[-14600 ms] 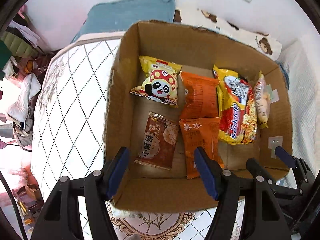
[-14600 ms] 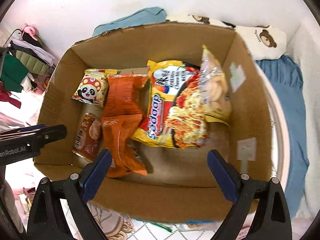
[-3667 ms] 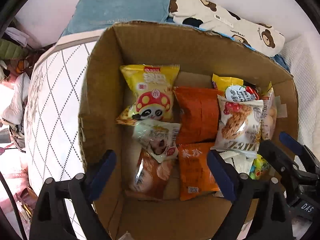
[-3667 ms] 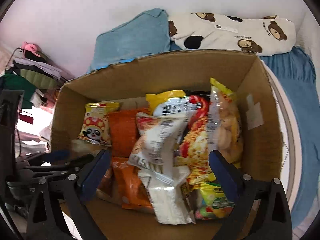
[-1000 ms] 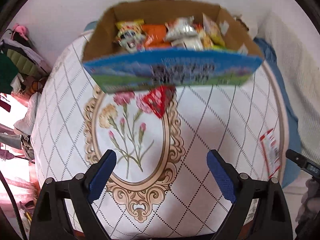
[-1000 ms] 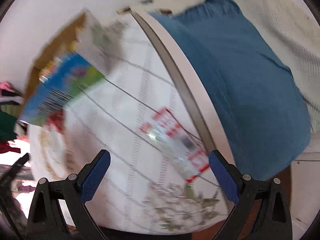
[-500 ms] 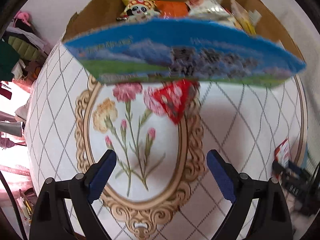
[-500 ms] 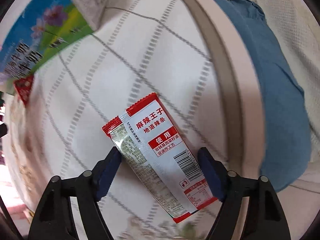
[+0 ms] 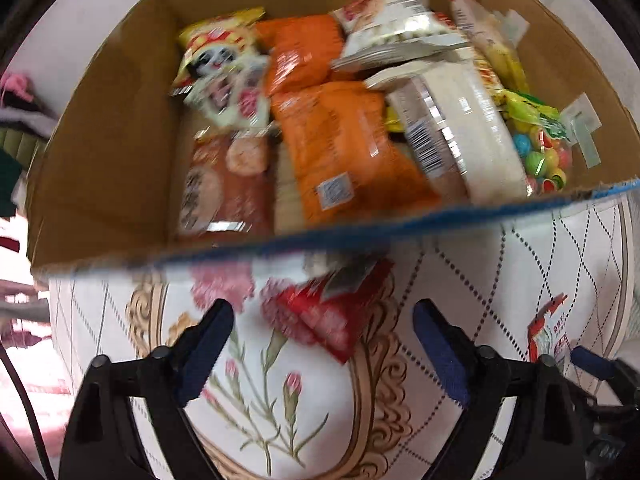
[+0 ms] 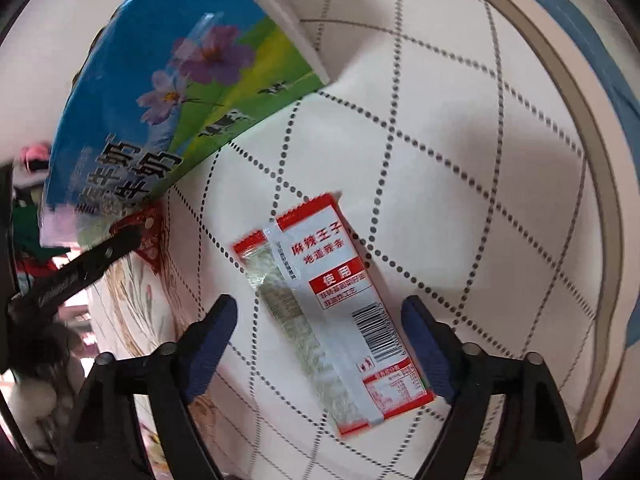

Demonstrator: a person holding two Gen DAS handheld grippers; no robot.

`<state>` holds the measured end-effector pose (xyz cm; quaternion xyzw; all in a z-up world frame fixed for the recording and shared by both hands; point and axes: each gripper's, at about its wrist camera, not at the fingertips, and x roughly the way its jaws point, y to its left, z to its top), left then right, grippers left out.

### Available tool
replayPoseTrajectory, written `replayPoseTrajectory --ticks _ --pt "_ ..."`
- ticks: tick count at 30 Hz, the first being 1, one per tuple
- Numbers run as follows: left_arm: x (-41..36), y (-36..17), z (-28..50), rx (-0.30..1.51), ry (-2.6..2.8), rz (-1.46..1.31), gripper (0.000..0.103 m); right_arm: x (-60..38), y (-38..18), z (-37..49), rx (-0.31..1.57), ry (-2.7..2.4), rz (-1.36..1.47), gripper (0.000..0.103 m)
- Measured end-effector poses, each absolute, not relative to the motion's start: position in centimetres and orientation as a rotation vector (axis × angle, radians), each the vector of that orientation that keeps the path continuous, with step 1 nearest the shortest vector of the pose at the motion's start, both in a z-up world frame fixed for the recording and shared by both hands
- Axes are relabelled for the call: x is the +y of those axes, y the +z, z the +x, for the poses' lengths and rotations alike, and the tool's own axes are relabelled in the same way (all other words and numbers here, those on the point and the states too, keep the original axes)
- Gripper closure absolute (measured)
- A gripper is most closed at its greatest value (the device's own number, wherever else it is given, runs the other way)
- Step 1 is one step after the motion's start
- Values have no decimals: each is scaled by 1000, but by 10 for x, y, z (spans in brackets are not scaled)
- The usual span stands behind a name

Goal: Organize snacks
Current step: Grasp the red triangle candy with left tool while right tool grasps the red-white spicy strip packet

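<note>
White quilted floral bedspread (image 9: 460, 280), blue blanket (image 10: 600, 40) beside it.

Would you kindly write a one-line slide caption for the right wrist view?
Open right claw straddles a red-and-white snack packet lying flat on the quilted table, beside the blue printed box.

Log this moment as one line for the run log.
left gripper open over red packet | right gripper open astride white-red packet | both lie on table | box holds snacks
</note>
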<state>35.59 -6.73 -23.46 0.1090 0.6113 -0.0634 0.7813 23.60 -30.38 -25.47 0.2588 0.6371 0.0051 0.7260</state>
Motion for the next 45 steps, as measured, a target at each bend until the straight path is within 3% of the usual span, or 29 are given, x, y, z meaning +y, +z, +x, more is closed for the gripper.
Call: replayPoseTrajectory --ticks 1,3,4,7,12,17,23,28,30,35,36,37,45 --pt "-71 -236 356 1317 -148 253 42 -305 -257 235 1410 22 529 14" --pt "-77 -240 357 1342 -171 265 63 -303 -255 233 1426 50 439 14" --pt "-78 -242 356 1354 -181 264 65 -298 -255 230 1430 59 402 14" --pt "-76 -245 348 1353 -192 259 65 -289 -255 229 1443 95 264 14" --pt "-50 -260 308 1481 -225 100 65 -292 -271 227 1428 84 290 15" --pt "-17 -275 260 1578 -217 -65 65 -288 -274 214 1432 71 306 40" --pt "-5 -248 247 1502 -191 -86 64 -253 -277 194 1479 95 307 40" --pt "-22 -216 275 1364 -188 23 41 -262 -279 202 1448 56 367 39" --pt "-35 -214 291 1341 -198 60 39 -268 -272 216 1434 40 372 39" --pt "-66 -235 308 1357 -252 174 39 -269 -273 225 1415 23 341 40" --pt "-78 -241 315 1365 -261 184 43 -266 -275 229 1414 21 330 41" --pt "-79 -247 316 1375 -265 184 62 -263 -276 229 1413 16 317 43" --pt "-37 -257 269 1479 -252 43 63 -209 -280 201 1479 87 287 49"
